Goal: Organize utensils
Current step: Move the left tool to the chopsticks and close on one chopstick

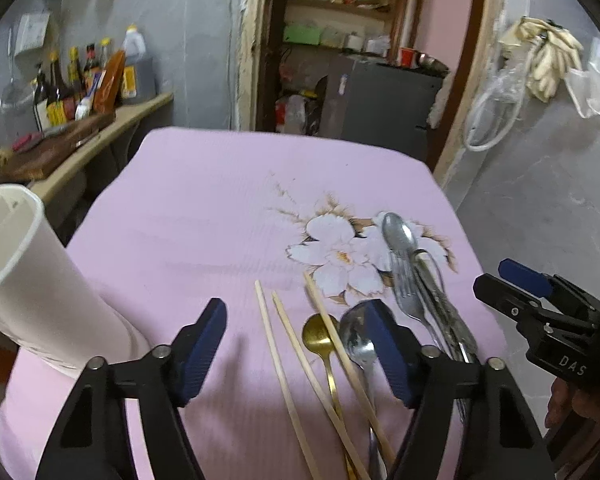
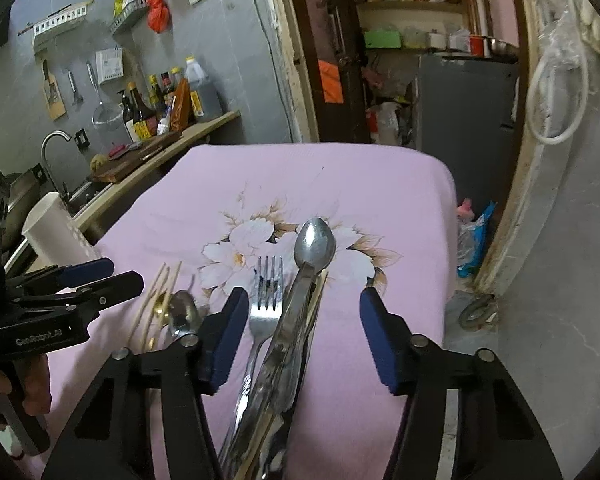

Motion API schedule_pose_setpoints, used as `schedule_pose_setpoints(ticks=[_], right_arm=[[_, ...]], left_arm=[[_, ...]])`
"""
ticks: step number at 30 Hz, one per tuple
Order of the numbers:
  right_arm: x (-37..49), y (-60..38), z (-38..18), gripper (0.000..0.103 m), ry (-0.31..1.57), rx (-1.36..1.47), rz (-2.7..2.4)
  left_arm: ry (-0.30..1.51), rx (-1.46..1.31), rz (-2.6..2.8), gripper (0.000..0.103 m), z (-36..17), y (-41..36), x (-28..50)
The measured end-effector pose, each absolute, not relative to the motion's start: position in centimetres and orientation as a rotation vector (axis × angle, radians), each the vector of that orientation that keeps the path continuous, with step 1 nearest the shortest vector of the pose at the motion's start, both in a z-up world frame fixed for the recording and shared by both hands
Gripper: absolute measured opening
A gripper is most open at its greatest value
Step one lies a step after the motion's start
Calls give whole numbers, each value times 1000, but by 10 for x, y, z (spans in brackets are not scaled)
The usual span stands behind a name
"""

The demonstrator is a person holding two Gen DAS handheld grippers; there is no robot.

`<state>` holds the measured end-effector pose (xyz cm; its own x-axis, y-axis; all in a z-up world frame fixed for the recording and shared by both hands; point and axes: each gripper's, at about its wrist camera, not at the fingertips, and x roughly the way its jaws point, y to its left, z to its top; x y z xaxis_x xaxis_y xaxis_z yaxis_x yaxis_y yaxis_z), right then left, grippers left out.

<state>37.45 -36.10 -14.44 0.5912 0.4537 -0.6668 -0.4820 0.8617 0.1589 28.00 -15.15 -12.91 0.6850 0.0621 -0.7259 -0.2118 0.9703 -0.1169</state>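
Observation:
On the pink flowered cloth (image 1: 200, 200) lie loose wooden chopsticks (image 1: 278, 344), a gold spoon (image 1: 318, 336) and a small silver spoon (image 1: 358, 344). My left gripper (image 1: 296, 344) hovers over these with its jaws apart, and the pads touch nothing. To the right lie a fork (image 2: 266, 300) and a large steel spoon (image 2: 314, 244) on a bundle of steel utensils. My right gripper (image 2: 304, 332) straddles that bundle, open, with its pads clear of the metal. A tall white cup (image 1: 32, 280) stands at the table's left edge.
A counter (image 2: 204, 128) with sauce bottles, a cutting board and a sink tap runs along the left wall. Behind the table's far edge is a doorway with shelves and a grey cabinet (image 2: 460, 104). The floor drops off past the table's right edge.

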Motion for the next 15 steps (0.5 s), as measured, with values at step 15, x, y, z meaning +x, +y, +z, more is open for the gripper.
schedule_pose_setpoints(ticks=[15], right_arm=[[415, -341, -186, 28, 916, 31, 599]], left_arm=[[924, -292, 295, 34, -162, -135, 303]])
